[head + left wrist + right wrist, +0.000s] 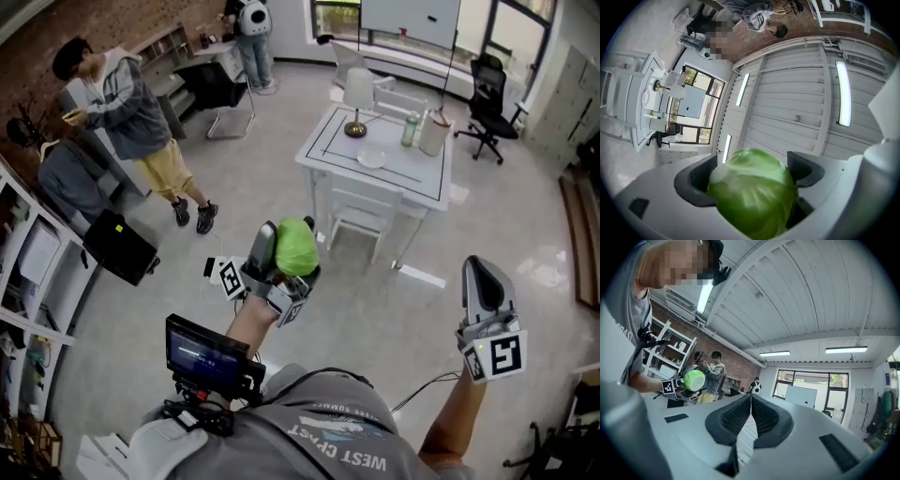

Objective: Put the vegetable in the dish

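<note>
In the head view, the left gripper [284, 251] is clenching a round, pale green cabbage-like vegetable [298, 247], holding it up in the air over the grey floor. The small white round dish [371, 158] is sitting on a white rectangular table [412, 178], well apart from the vegetable, beside a white-shaded lamp [357, 95], a green bottle [410, 129] and a white jug [434, 132]. The right gripper [485, 281] is hanging empty at the lower right. A person in a grey hoodie and yellow shorts [131, 117] is standing at the left.

In the left gripper view, the vegetable [752, 194] is filling the gap of the left gripper [750, 171], with the dark ribbed pads [696, 180] pressing on either side of it.

In the right gripper view, the right gripper [751, 416] is showing its jaws pressed together with nothing between them. The left gripper [677, 387] is appearing far to the left, gripping the vegetable [694, 379].
</note>
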### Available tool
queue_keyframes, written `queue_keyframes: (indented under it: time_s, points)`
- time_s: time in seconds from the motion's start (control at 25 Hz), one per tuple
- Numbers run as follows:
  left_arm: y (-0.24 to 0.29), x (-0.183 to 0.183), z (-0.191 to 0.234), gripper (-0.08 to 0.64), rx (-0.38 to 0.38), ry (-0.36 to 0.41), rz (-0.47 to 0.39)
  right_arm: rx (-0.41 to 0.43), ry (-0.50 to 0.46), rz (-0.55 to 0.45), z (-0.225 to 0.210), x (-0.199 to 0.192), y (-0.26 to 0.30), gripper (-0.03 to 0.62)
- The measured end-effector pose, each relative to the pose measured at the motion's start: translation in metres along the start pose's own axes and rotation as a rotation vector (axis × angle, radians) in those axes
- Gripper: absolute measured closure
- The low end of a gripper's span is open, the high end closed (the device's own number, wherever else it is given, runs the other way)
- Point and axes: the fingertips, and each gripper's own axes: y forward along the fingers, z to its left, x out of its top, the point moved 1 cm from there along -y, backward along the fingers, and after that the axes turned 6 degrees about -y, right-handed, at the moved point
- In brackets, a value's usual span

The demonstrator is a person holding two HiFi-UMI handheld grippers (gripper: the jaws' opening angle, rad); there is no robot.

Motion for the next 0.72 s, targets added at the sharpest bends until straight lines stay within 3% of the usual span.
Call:
queue_keyframes:
  time_s: [0.4, 0.72]
  points:
    - [0.048, 0.03, 0.029, 0.091, -0.005, 0.007, 0.035, -0.001, -0.002, 0.008, -0.034, -0.011, 0.052, 0.583]
    - [0.079, 0.085, 0.052, 0.091, 0.012, -0.023, 0.079, -0.039, -0.008, -0.002, -0.031, 0.008, 0.111, 0.583]
